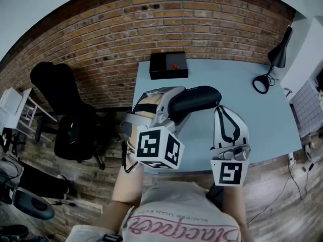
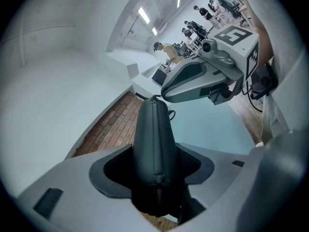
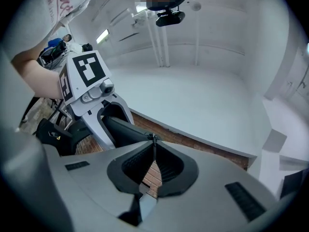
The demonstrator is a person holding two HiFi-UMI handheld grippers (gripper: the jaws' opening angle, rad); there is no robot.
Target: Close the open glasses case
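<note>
The black glasses case (image 1: 194,99) is held off the table, at the near left corner of it. My left gripper (image 1: 169,110) is shut on its left end; in the left gripper view the case (image 2: 153,129) sits squeezed between both pads and runs away from the camera, seam up. My right gripper (image 1: 220,106) meets the case's right end with its jaws together. In the right gripper view the right gripper (image 3: 154,143) pinches the small zipper pull (image 3: 154,137) at the case's tip, with the case (image 3: 123,131) and the left gripper (image 3: 96,98) behind it.
The light-blue table (image 1: 252,120) bears a black box (image 1: 168,65) with a red spot at its far left and a black desk lamp (image 1: 271,67) at the far right. A black office chair (image 1: 68,112) stands left of the table by the brick wall.
</note>
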